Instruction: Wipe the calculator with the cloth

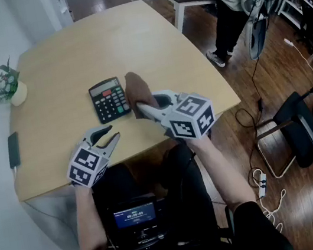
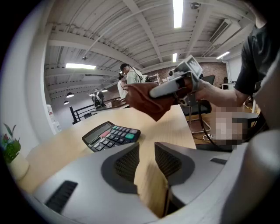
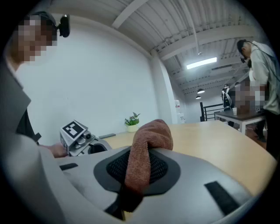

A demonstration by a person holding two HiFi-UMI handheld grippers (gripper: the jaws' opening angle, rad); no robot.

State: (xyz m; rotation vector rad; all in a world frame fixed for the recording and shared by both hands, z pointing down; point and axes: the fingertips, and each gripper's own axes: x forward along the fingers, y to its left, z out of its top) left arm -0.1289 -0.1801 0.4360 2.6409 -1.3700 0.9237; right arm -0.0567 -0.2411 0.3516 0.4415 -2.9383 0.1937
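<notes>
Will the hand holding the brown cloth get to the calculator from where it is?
Probably yes. The right gripper holds the cloth just beside the calculator, and nothing on the table lies between them.

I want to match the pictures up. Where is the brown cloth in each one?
Head view: cloth in the middle, just right of the calculator.
Left gripper view: cloth upper middle, up and right of the calculator.
Right gripper view: cloth in the centre, pinched in the right claw.
Shared landmark: the small potted plant shows in all three.
</notes>
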